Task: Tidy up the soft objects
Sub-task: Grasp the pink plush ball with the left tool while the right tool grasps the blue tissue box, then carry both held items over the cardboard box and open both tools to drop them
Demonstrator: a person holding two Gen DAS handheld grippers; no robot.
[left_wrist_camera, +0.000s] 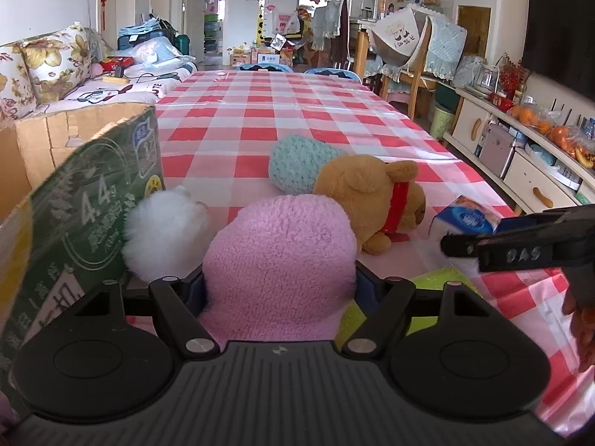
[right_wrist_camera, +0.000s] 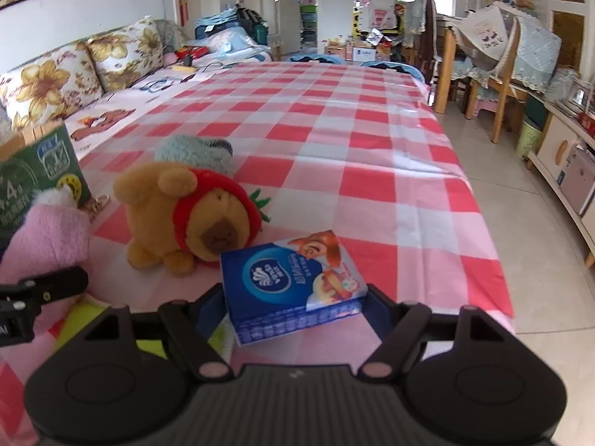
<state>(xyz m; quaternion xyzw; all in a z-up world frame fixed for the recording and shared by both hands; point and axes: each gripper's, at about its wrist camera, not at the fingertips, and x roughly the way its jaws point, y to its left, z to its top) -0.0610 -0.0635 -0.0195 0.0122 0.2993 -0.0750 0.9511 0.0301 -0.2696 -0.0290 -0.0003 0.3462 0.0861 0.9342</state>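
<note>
Tongs grip loads: left tongs (left_wrist_camera: 279,286) pink plush (left_wrist_camera: 279,256), right tongs (right_wrist_camera: 295,304) tissue pack (right_wrist_camera: 292,286) (bear (right_wrist_camera: 186,215) close ahead).

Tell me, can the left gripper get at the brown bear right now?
Probably not yet. The left gripper is already full with the pink plush, which sits between it and the brown bear. It would likely need to drop that in the cardboard box first.

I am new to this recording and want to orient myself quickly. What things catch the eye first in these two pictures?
The red-and-white checked tablecloth fills both views. In the left gripper sits a fluffy pink soft item, beside a green cardboard box. The right gripper clasps a blue tissue pack, just in front of a brown plush toy in a red strawberry hood.
</note>
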